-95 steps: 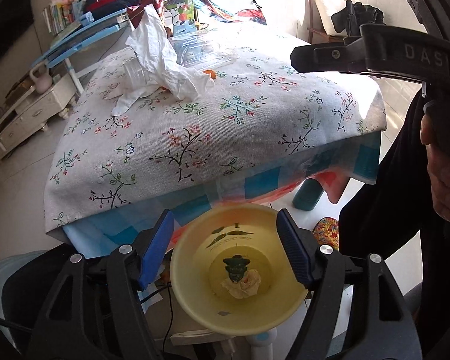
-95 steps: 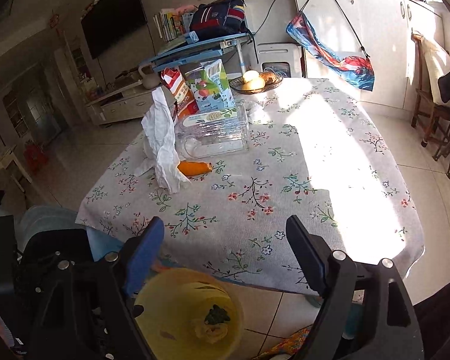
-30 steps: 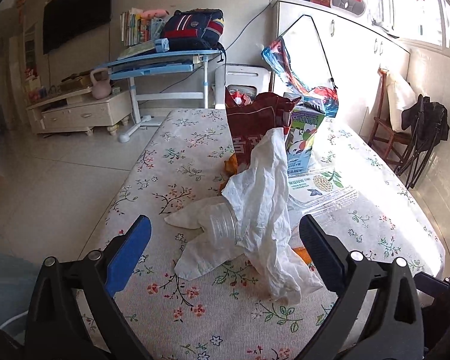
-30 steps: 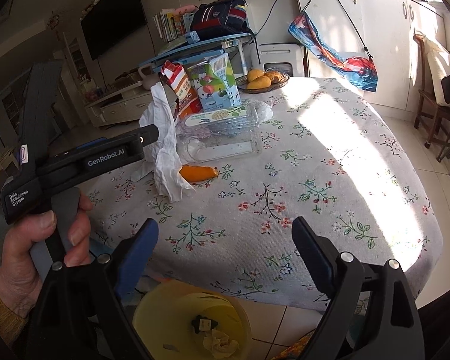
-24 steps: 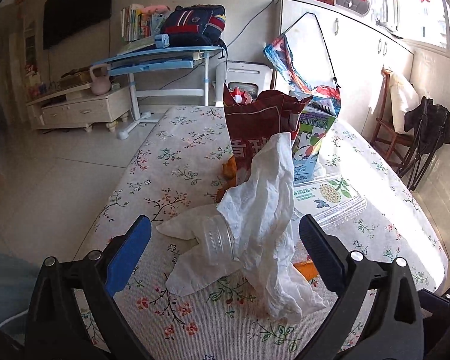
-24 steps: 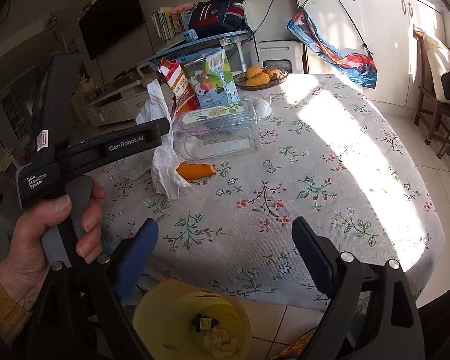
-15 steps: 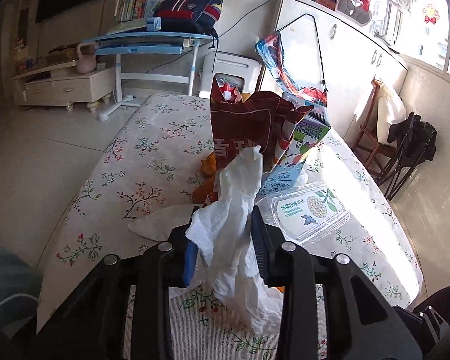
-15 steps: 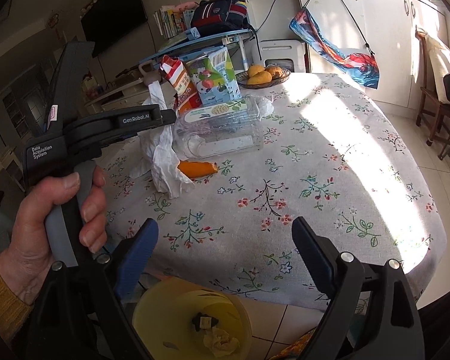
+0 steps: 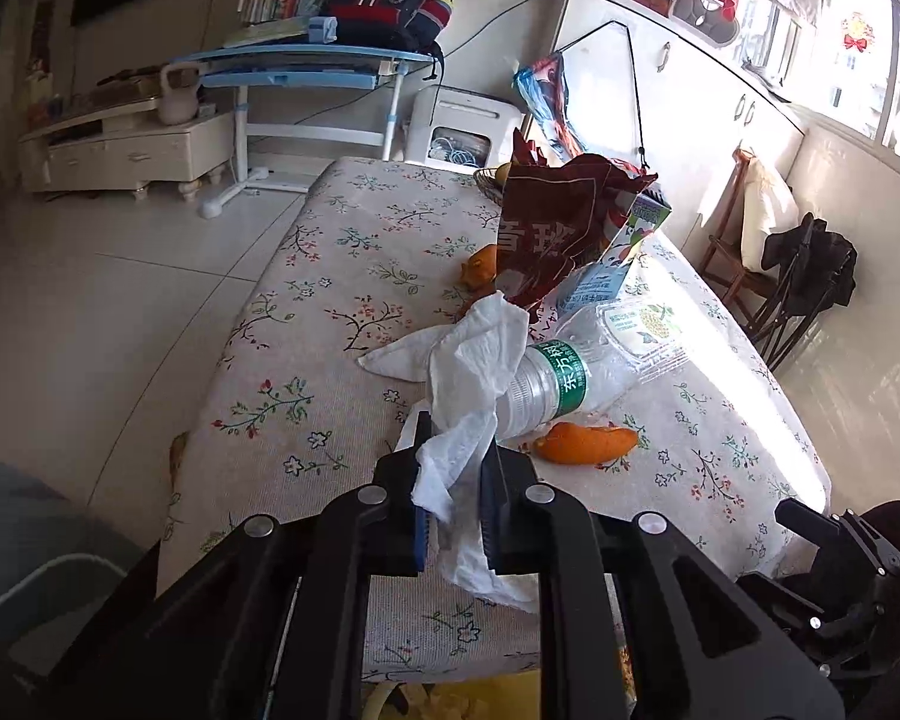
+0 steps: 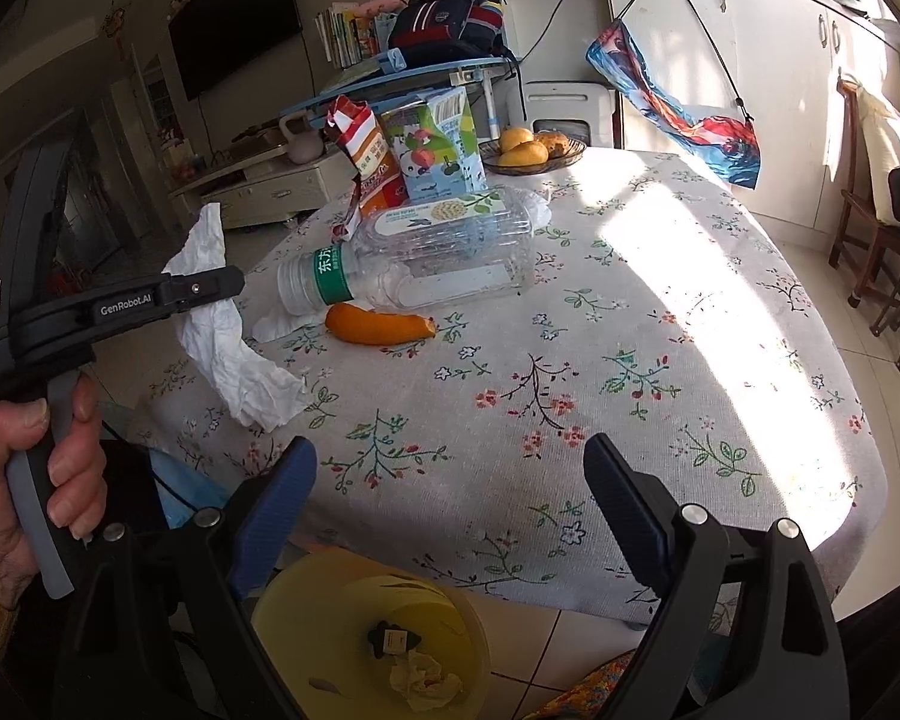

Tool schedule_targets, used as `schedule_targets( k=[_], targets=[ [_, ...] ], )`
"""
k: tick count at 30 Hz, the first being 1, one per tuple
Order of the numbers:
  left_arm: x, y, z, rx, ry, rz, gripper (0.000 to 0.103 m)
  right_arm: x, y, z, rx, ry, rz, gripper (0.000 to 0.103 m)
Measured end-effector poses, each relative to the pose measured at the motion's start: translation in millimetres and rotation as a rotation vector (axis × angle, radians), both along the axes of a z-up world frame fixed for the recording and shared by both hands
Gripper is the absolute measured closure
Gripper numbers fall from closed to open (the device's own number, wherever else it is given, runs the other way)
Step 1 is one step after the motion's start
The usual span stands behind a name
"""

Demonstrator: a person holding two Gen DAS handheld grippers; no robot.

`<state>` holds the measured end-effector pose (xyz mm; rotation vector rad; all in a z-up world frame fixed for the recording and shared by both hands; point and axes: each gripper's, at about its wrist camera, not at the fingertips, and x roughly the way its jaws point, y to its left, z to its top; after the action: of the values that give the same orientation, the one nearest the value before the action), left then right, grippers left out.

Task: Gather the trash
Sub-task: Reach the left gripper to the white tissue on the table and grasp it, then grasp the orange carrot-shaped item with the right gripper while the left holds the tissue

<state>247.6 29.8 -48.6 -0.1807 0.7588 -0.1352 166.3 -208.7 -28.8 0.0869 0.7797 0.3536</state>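
My left gripper [image 9: 450, 480] is shut on a crumpled white tissue [image 9: 474, 372] and holds it lifted above the floral table; it also shows in the right wrist view [image 10: 222, 324]. Behind the tissue lie an empty plastic bottle with a green label [image 9: 546, 384], an orange peel [image 9: 585, 444], a clear plastic box [image 9: 642, 336], a red snack bag [image 9: 558, 234] and a juice carton [image 9: 618, 264]. My right gripper [image 10: 450, 498] is open and empty at the table's near edge, above a yellow bin [image 10: 354, 606] that holds scraps.
A second piece of tissue [image 9: 402, 354] lies flat on the cloth. A fruit bowl [image 10: 534, 150] stands at the table's far end. A blue desk [image 9: 306, 66] and a chair [image 9: 744, 240] stand beyond the table.
My left gripper closed on the tissue and lifted it off the bottle, which now lies uncovered. My right gripper stayed open near the bin.
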Motion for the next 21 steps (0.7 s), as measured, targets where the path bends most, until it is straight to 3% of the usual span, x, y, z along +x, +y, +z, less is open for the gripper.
schedule_targets(
  k=[4, 10, 14, 21],
  targets=[
    [-2.2, 14.5, -14.5, -0.033, 0.046, 0.036, 0.09, 5.0, 7.6, 8.3, -0.017, -0.012, 0.041, 0.016],
    [-7.3, 16.1, -16.5, -0.046, 0.038, 0.027, 0.09, 25.5, 37.5, 16.7, -0.068, -0.022, 0.14, 0.016],
    [-10.3, 19.6, -16.8, -0.057, 0.035, 0.038, 0.09, 50.1, 66.3, 13.7, -0.137, -0.034, 0.206, 0.028],
    [-12.1, 28.1, -18.1, -0.076, 0.034, 0.064, 0.09, 88.0, 89.3, -9.0, -0.237, 0.022, 0.258, 0.046]
  ],
)
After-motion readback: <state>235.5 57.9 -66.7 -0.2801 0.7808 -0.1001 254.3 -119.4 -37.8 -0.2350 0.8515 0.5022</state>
